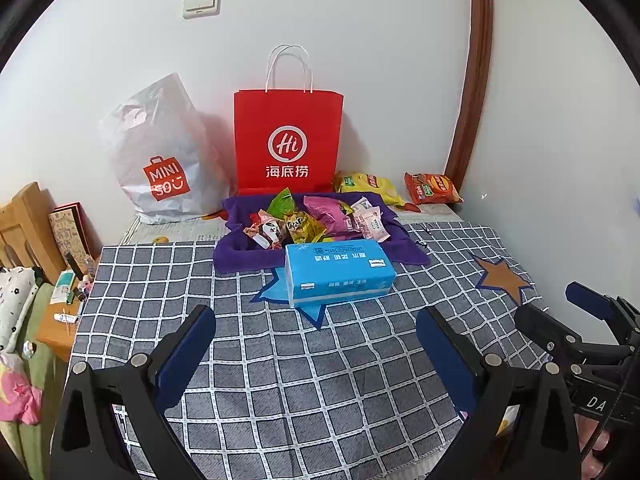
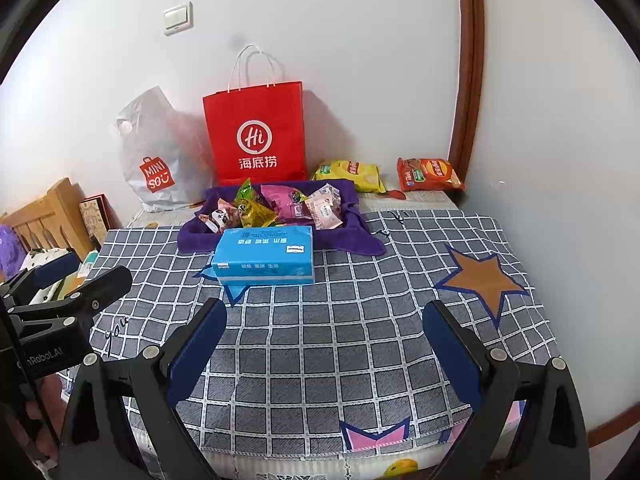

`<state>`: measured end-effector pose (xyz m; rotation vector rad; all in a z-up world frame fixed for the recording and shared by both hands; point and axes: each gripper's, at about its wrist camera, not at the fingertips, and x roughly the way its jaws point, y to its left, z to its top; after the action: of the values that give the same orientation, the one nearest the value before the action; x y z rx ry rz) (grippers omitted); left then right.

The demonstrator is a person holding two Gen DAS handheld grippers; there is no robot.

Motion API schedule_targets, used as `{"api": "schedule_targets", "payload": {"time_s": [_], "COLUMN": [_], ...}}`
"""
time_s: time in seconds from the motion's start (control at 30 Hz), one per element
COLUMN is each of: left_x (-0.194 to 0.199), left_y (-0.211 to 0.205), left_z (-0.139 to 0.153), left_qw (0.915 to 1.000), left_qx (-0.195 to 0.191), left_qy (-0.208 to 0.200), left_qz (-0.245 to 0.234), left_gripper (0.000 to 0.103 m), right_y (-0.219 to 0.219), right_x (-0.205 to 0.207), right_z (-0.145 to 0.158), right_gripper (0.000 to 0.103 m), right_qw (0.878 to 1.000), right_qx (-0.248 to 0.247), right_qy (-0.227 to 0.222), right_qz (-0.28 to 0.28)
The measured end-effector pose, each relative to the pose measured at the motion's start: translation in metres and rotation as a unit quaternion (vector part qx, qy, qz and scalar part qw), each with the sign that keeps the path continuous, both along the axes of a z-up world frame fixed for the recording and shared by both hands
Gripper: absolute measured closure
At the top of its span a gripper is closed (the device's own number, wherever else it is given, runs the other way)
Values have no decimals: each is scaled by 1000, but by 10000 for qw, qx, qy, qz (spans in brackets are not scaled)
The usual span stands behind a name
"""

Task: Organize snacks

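Note:
Several small snack packets (image 1: 316,220) (image 2: 276,206) lie heaped in a purple cloth-lined tray (image 1: 236,248) (image 2: 192,236) at the back of the table. A yellow chip bag (image 1: 368,186) (image 2: 348,174) and a red chip bag (image 1: 432,188) (image 2: 430,174) lie behind it to the right, by the wall. A blue tissue pack (image 1: 338,272) (image 2: 266,256) sits just in front of the tray. My left gripper (image 1: 316,328) hovers open over the checked cloth, well short of the tissue pack. My right gripper (image 2: 324,320) is open too, nothing between its fingers.
A red paper bag (image 1: 288,140) (image 2: 256,136) and a grey plastic shopping bag (image 1: 160,156) (image 2: 156,152) stand against the wall. The checked tablecloth (image 1: 320,380) (image 2: 340,352) covers the table. A wooden bedside shelf with small items (image 1: 64,300) lies left. A wall corner with brown trim (image 2: 464,80) closes the right.

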<state>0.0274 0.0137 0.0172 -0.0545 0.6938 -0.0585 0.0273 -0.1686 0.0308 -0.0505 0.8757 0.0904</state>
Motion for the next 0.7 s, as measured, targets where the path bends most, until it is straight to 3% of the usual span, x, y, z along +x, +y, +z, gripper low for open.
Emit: {"api": "schedule_targets", "payload": {"time_s": [0.7], "left_x": [0], "left_y": [1], "left_z": [0], "left_qw": [10000], "left_qx": [4], "left_qy": [8], "left_qz": [15], "left_gripper": [2], "right_y": [3], "right_x": [1], "right_z": [1], "right_gripper": [6], "right_qw": [10000], "right_qx": [-17], "right_qy": [-27], "right_qz": [16]}}
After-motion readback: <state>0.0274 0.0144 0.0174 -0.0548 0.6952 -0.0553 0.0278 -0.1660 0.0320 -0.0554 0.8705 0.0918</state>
